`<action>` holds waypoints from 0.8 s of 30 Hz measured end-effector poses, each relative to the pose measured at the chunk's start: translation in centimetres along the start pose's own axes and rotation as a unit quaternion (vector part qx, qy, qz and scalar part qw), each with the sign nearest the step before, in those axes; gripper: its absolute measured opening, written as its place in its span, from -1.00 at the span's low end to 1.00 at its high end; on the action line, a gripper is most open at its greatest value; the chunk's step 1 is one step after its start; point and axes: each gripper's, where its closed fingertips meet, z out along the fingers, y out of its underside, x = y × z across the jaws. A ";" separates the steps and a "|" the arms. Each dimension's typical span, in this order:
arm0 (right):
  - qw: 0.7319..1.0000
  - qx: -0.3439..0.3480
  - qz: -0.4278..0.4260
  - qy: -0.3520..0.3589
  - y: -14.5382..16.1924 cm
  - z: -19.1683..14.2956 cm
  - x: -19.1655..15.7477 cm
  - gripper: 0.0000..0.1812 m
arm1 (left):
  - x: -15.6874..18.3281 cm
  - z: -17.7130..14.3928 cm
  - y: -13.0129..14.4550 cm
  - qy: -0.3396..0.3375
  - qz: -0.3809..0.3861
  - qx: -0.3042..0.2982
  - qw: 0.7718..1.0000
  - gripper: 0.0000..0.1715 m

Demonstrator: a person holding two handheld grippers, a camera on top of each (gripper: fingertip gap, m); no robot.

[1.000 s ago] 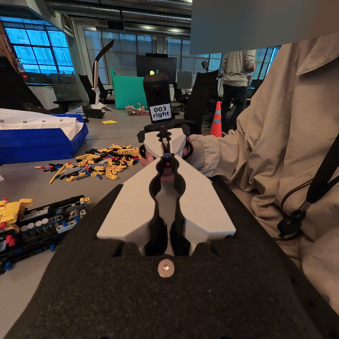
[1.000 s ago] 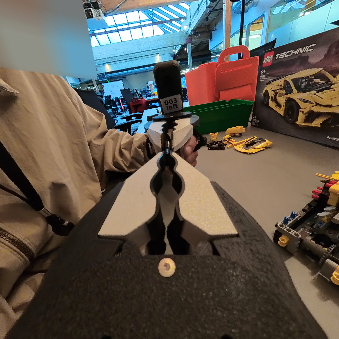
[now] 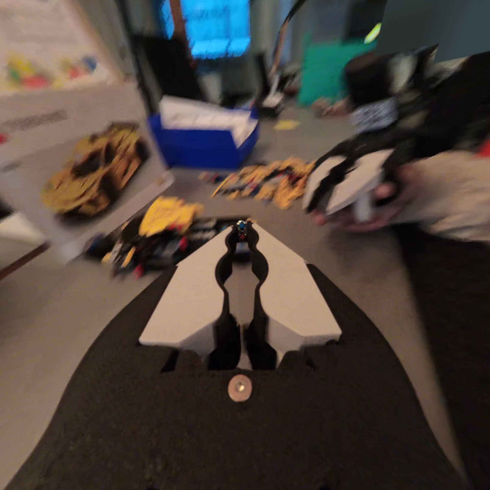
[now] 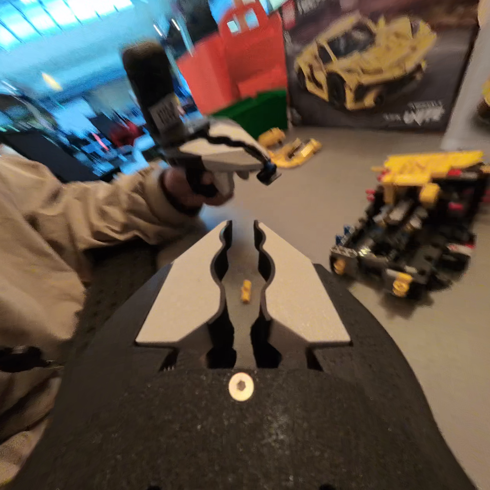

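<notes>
On our left tool [image 3: 241, 230] we see the tips pinched on a small blue-and-black piece [image 3: 241, 231], at 12 o'clock. Our right tool [image 4: 242, 225] is narrowly parted, holding nothing; a small yellow pin [image 4: 246, 291] lies on the table [image 4: 305, 212] between its fingers, long axis toward 12 o'clock, the half-built car model [image 4: 413, 228] at 2 o'clock.

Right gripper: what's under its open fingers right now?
Under the right gripper, seen between its parted fingers, a small yellow piece lies on the grey table, touching neither finger. Whatever sits beneath the fingers and black body themselves is covered.
</notes>
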 end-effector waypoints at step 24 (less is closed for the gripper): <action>0.940 -0.285 -0.182 0.041 9.9 2.4 -0.2 -0.77 | -2.5 -3.0 10.5 0.039 -0.035 -0.241 0.969 -0.91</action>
